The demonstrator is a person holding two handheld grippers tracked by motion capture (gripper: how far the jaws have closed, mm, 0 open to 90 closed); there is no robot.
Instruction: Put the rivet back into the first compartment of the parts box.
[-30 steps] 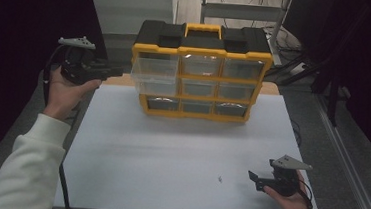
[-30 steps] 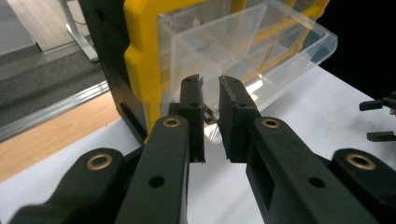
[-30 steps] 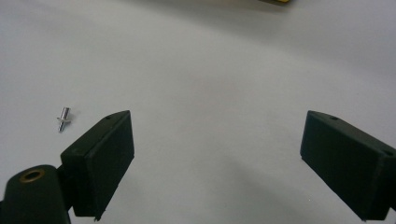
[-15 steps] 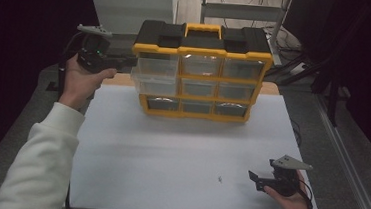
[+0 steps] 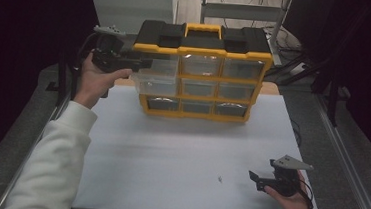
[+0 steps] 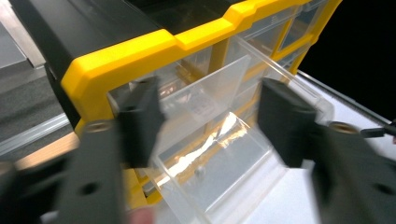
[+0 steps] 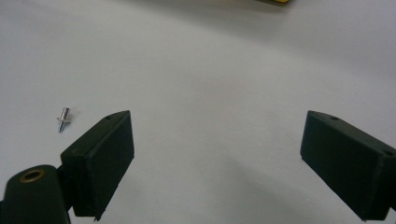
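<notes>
Left gripper view shows us the left gripper (image 6: 208, 121) with its jaws spread wide, one on either side of the clear drawer (image 6: 219, 154) pulled out of the yellow organizer (image 6: 140, 51); we cannot tell whether either jaw touches the drawer's walls. In the high view, that drawer (image 5: 153, 79) juts from the organizer's (image 5: 203, 50) upper left corner, and the left gripper (image 5: 141, 63) sits right at it. Well in front of the organizer, near the white mat's (image 5: 180, 149) front right, the right gripper (image 7: 215, 154) hovers with jaws wide apart, holding nothing, a small metal rivet (image 7: 63, 118) lying just beside its left jaw.
</notes>
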